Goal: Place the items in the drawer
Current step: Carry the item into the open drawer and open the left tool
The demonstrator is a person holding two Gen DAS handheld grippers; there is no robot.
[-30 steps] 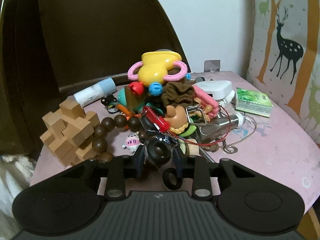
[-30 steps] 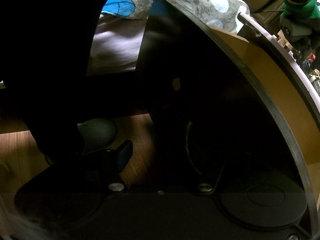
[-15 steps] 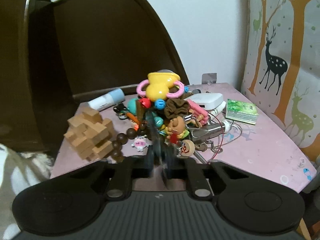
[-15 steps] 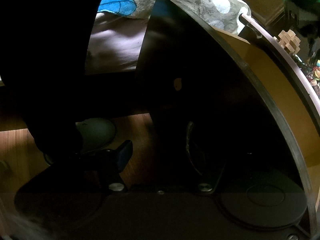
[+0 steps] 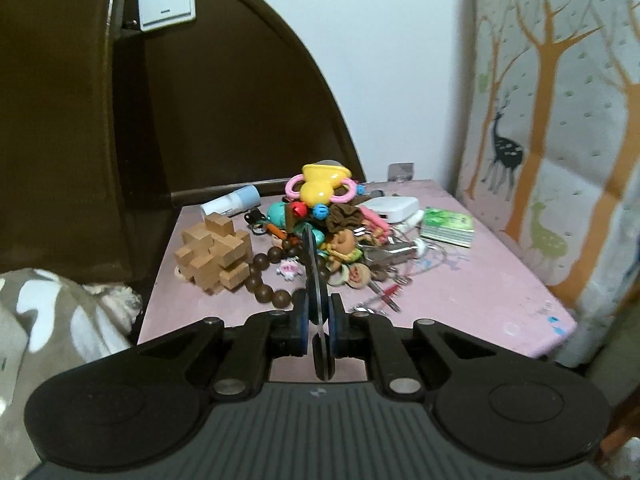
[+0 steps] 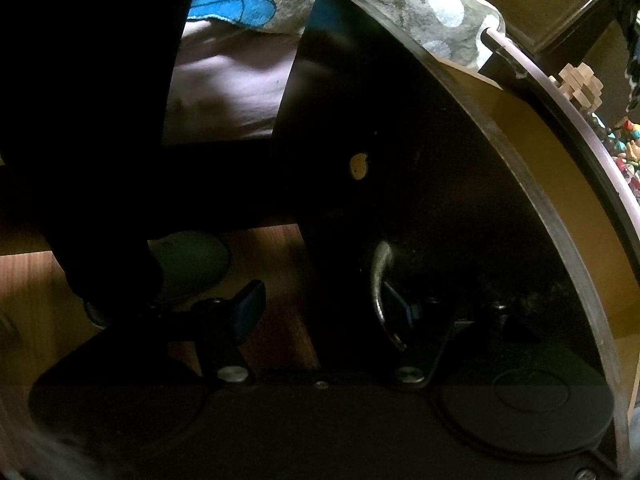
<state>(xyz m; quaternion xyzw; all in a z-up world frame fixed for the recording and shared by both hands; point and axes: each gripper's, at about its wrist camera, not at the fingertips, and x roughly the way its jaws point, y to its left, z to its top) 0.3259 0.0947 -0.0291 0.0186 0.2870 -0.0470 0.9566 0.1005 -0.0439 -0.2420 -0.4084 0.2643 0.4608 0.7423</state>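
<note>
My left gripper is shut on a thin dark flat object, seen edge-on and standing upright between the pads. It hangs above the near part of the pink table, in front of a pile of small toys. In the right wrist view my right gripper stands open and low at a dark drawer front. One fingertip is over the floor. The other sits by the curved metal handle. A tan inner panel shows to the right.
On the table lie a wooden block puzzle, dark beads, a yellow rattle, a white box, a green packet and a white tube. A dark headboard stands behind, a blanket at left. A person's shoe rests on the wooden floor.
My left gripper has shut on the dark object, lifted it out of the pile and drawn back from the table. The right gripper has stayed put.
</note>
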